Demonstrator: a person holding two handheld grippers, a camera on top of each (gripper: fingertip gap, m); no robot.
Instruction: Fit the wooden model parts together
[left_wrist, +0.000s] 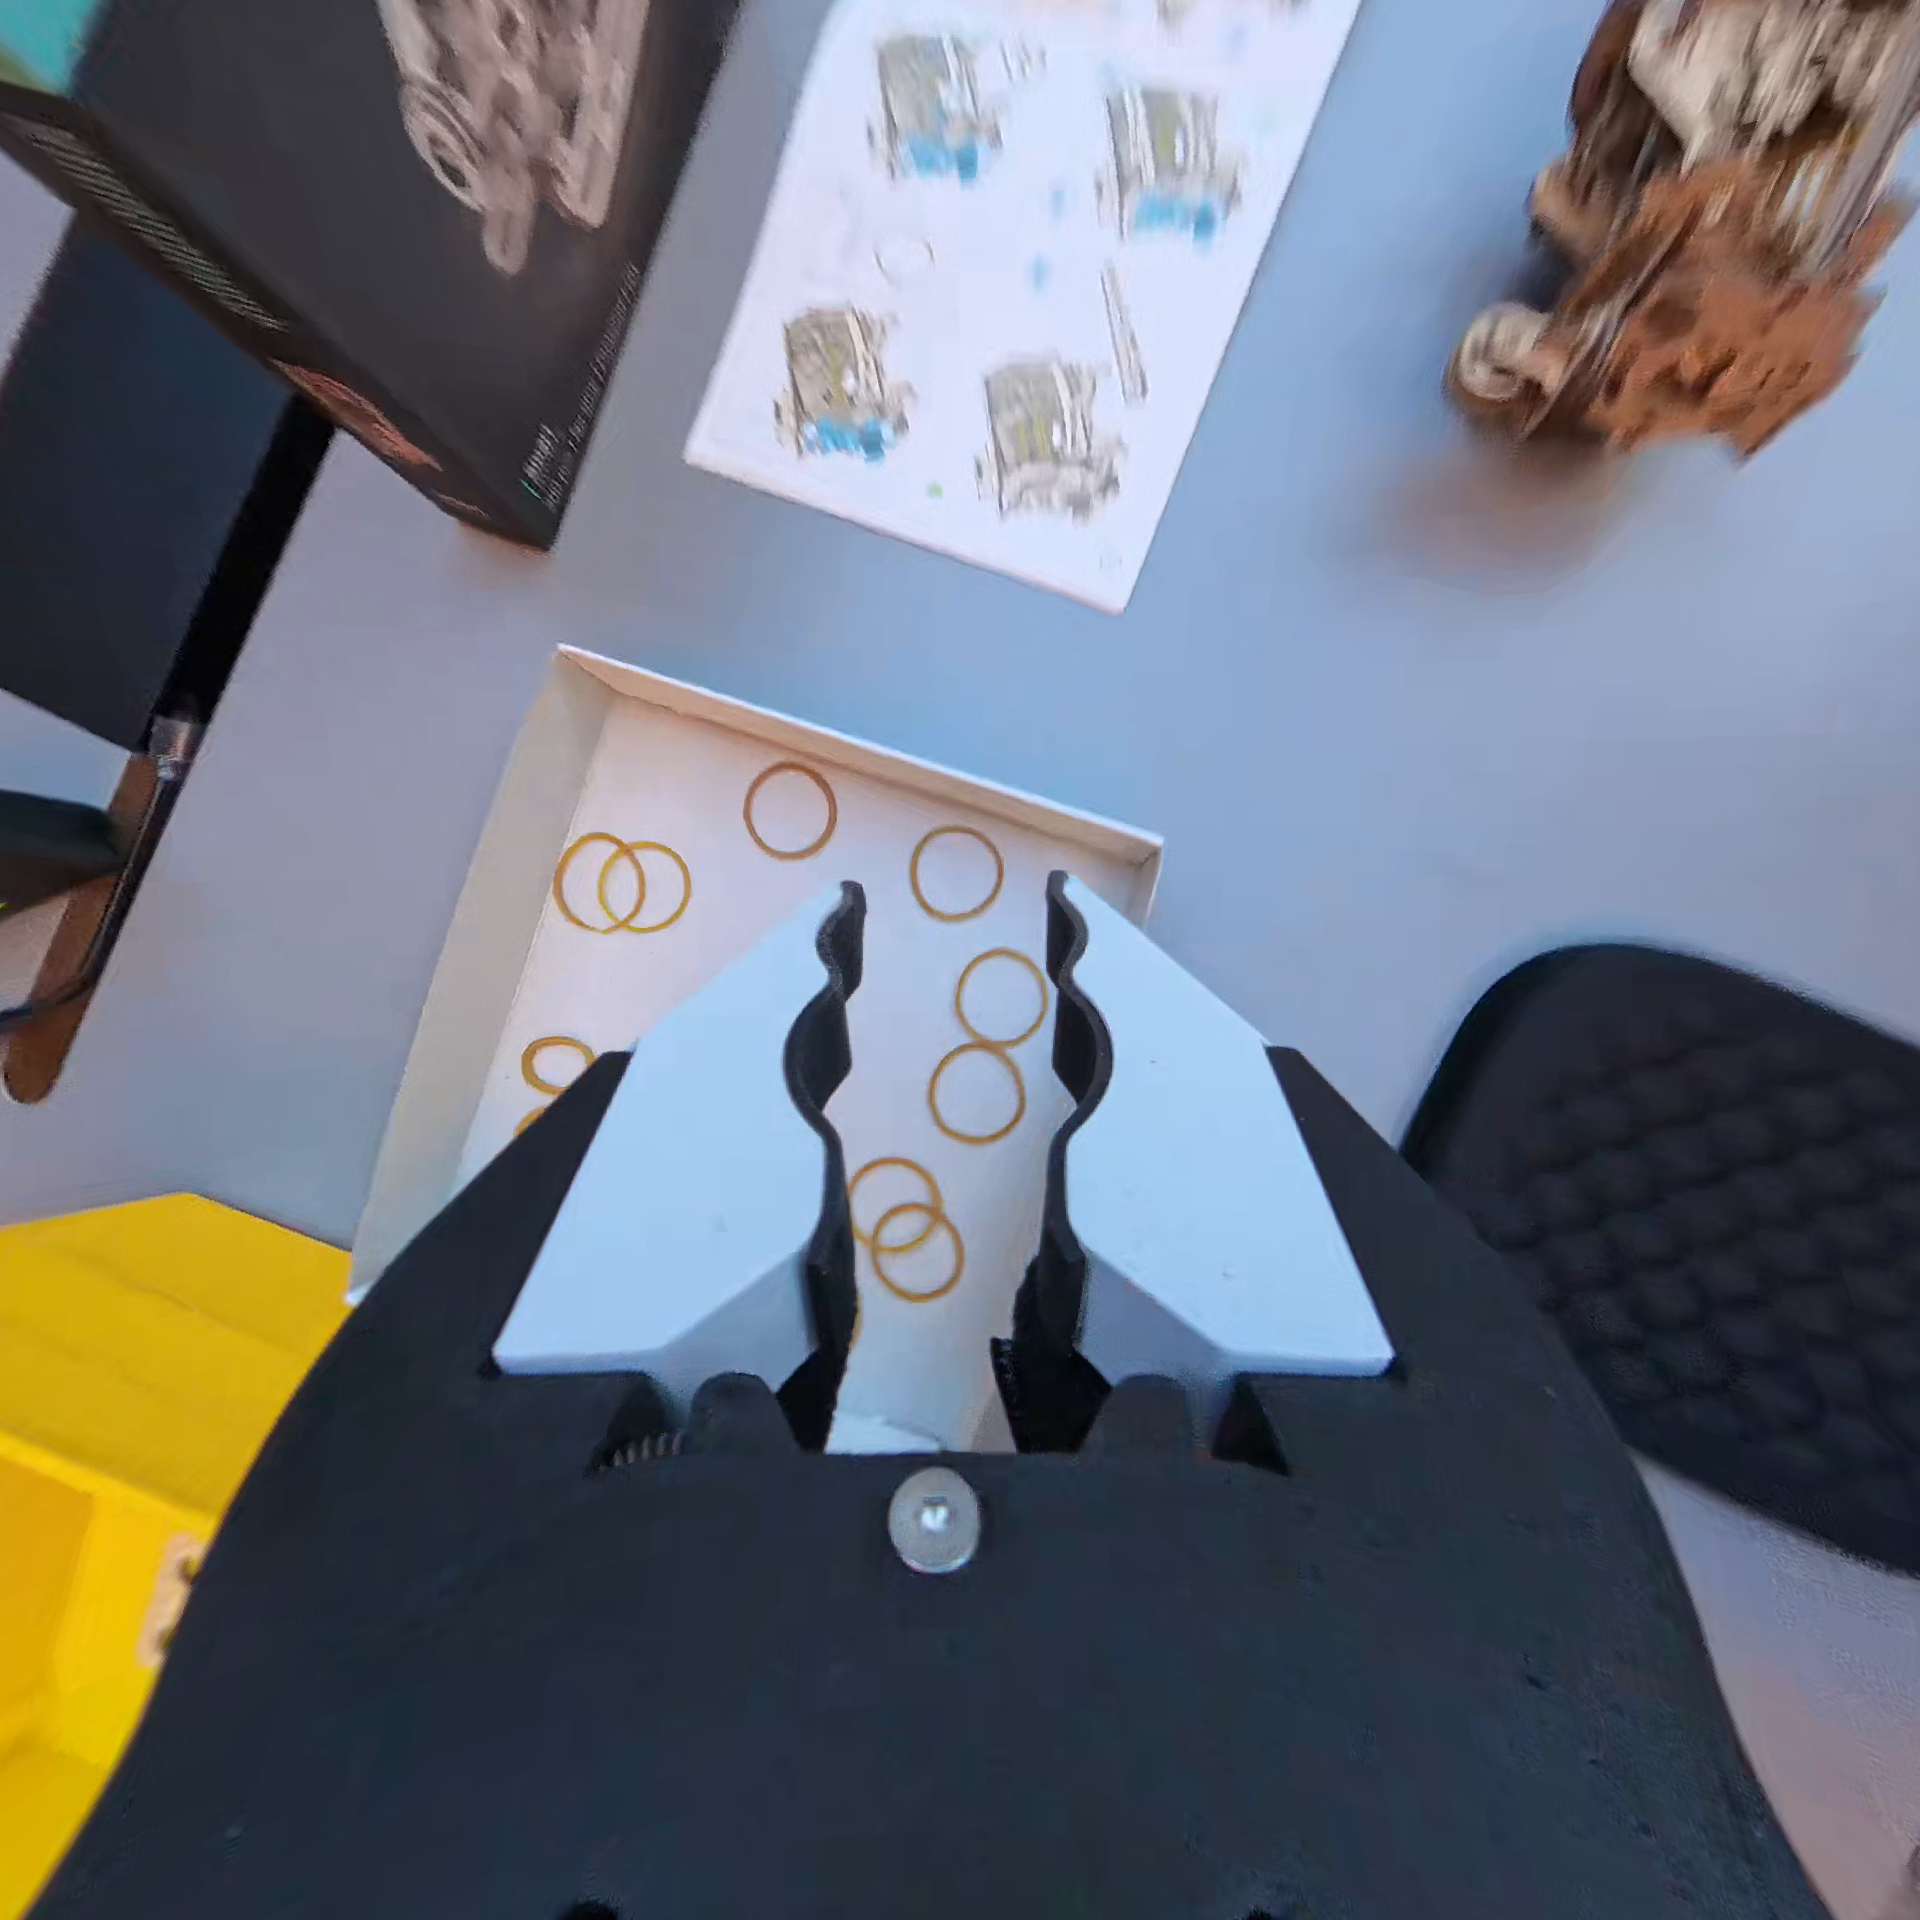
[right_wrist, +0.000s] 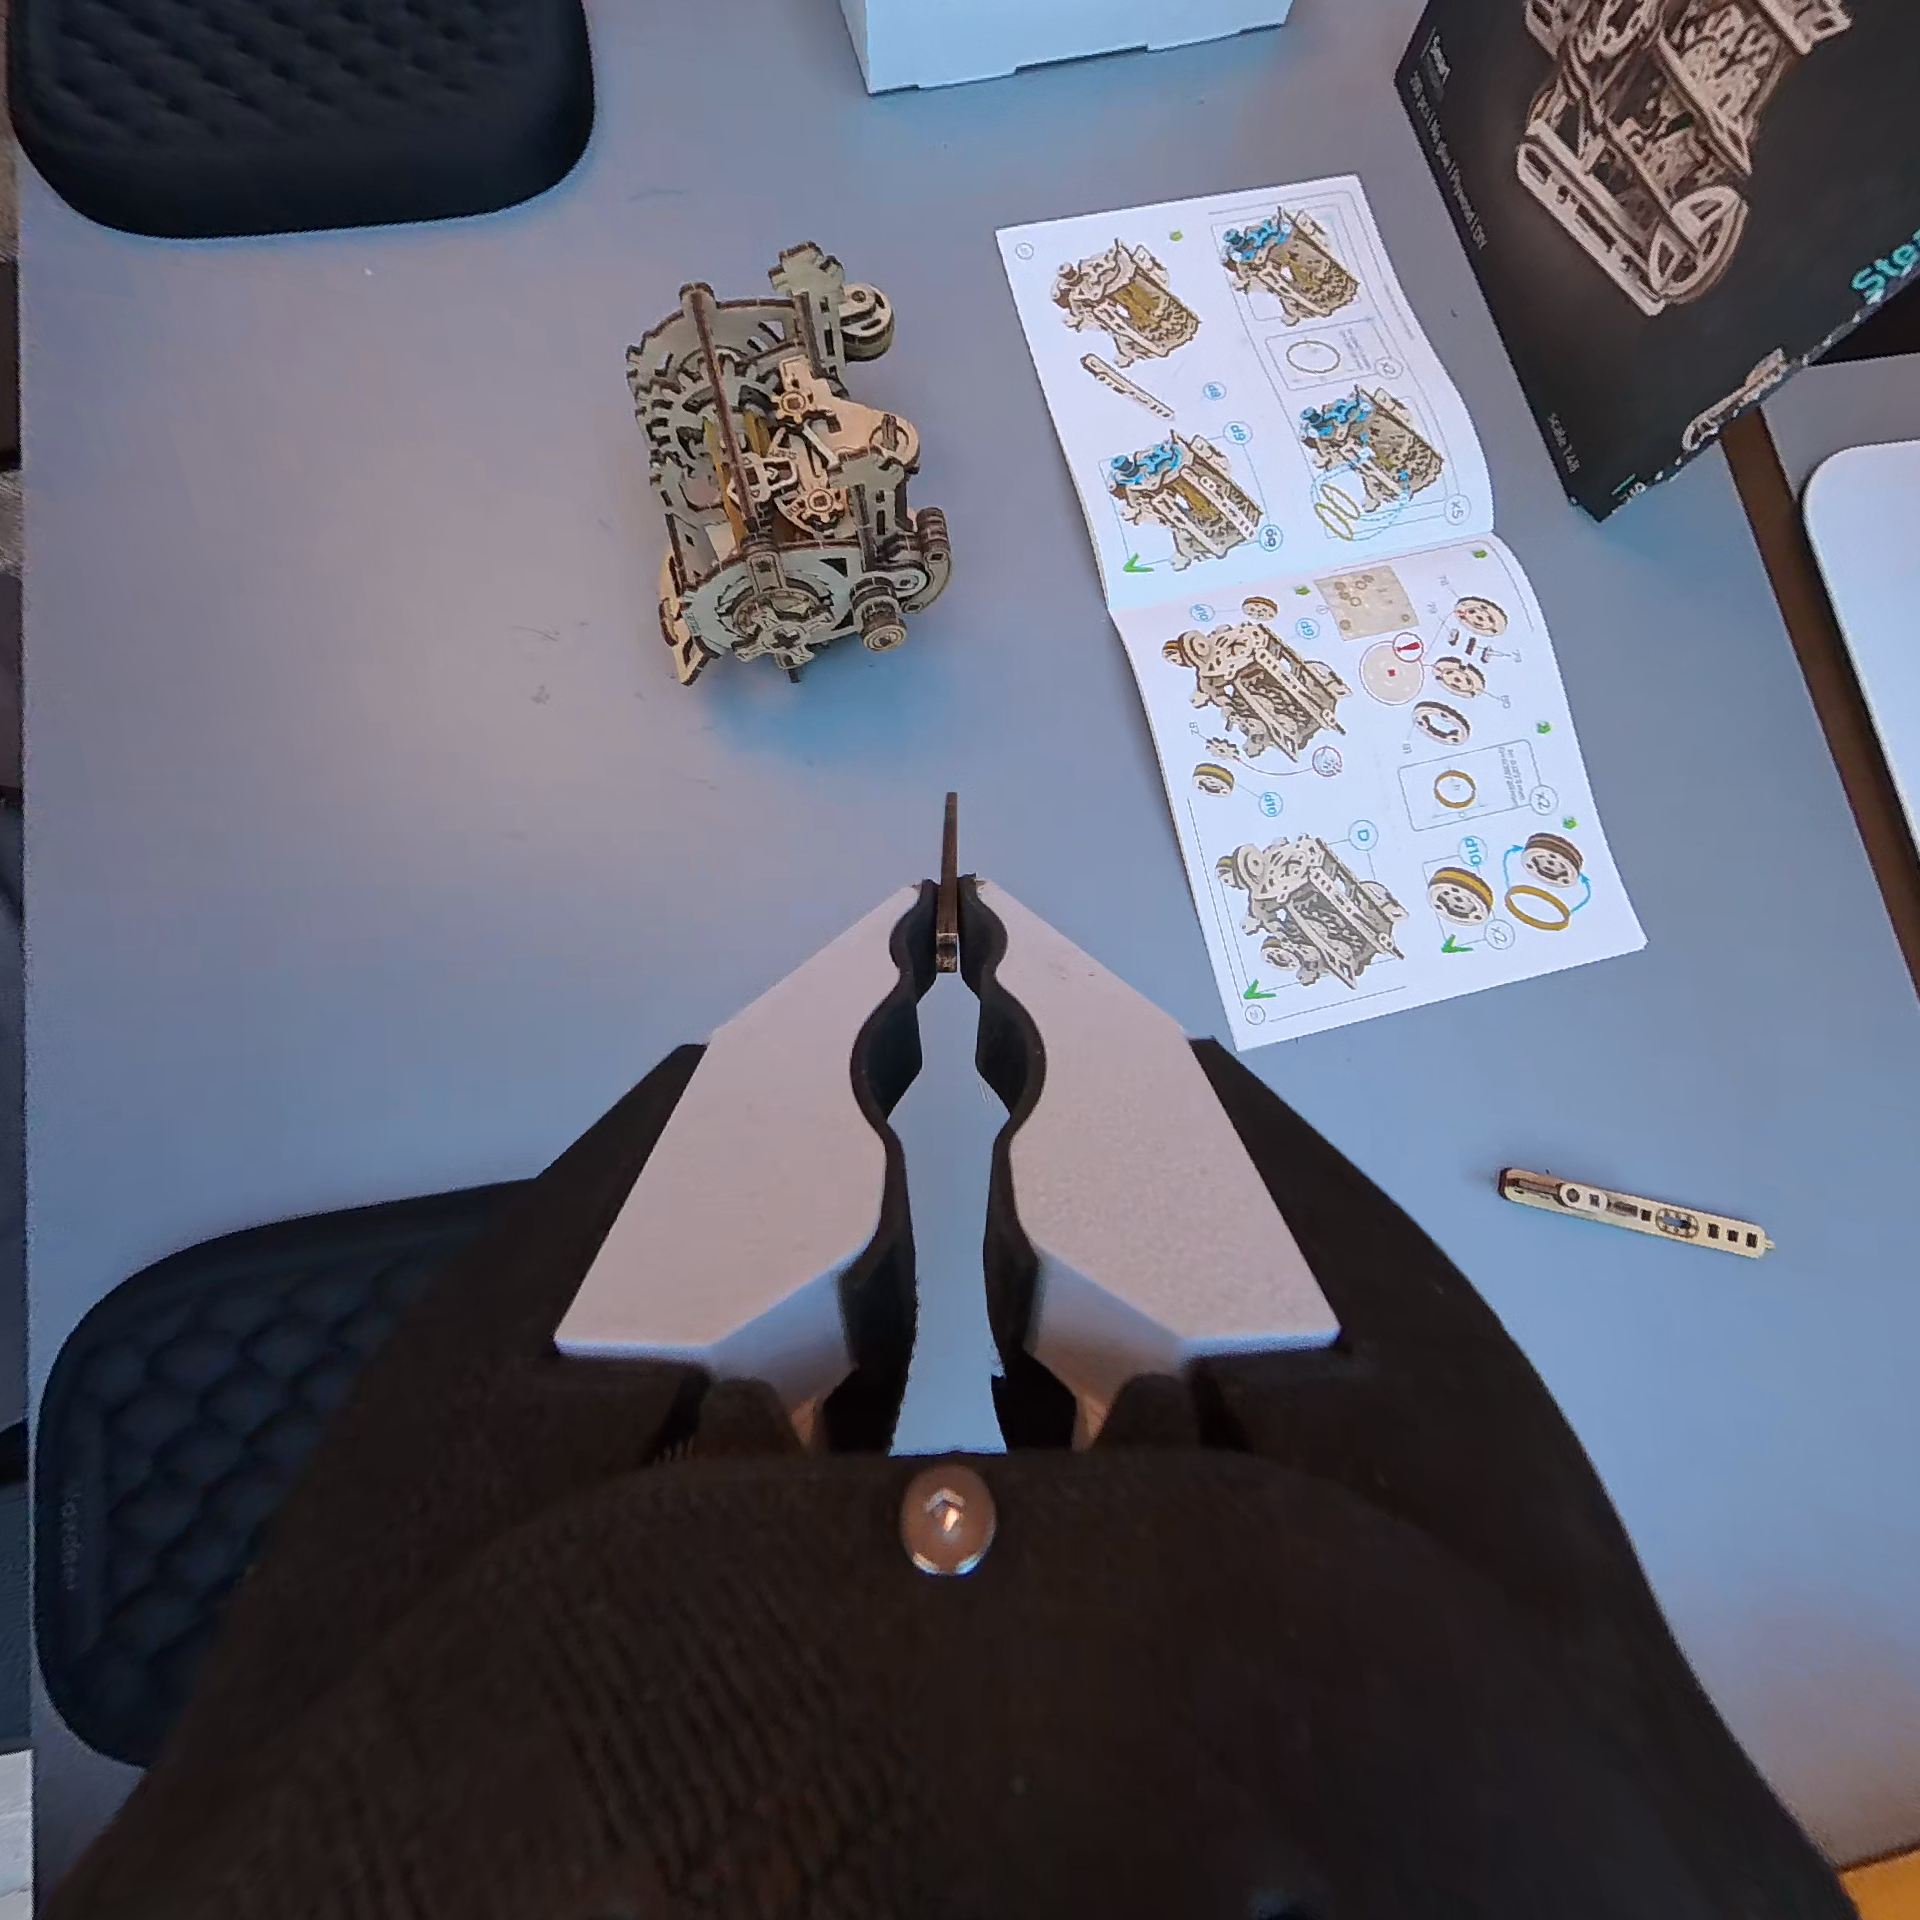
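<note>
Your right claw (right_wrist: 948, 914) is clamped on a thin flat wooden strip (right_wrist: 949, 852), held edge-on above the grey counter (right_wrist: 364, 831). A second slotted wooden stick (right_wrist: 1634, 1211) lies to its right. Farther ahead the half-built wooden gear model (right_wrist: 784, 468) rests on the counter, the open instruction leaflet (right_wrist: 1320, 582) beside it. Your left claw (left_wrist: 954, 904) hangs with its fingers apart, gripping nothing, over a shallow white cardboard tray (left_wrist: 883, 750) scattered with tan rubber bands (left_wrist: 790, 810).
</note>
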